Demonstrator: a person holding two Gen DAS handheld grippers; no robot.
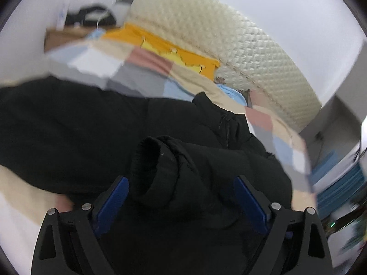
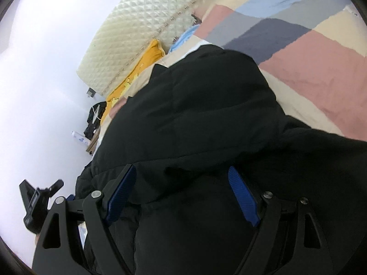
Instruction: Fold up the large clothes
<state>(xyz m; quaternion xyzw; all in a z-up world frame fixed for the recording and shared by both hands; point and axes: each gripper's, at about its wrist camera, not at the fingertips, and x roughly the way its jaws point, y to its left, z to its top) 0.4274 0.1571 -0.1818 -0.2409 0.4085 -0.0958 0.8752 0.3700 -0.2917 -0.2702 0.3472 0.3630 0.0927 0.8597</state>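
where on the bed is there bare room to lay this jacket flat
Bare patchwork bedspread lies beyond the black jacket, toward the quilted headboard. The strip under the headboard is crowded by an orange garment and something blue.

We read this as a home bedroom: a bed with a patchwork quilt in pink, grey, blue and beige blocks, backed by a cream quilted headboard against a plain white wall. An orange pillow lies along the headboard. We also see a blurry wooden nightstand with dark clutter on top.
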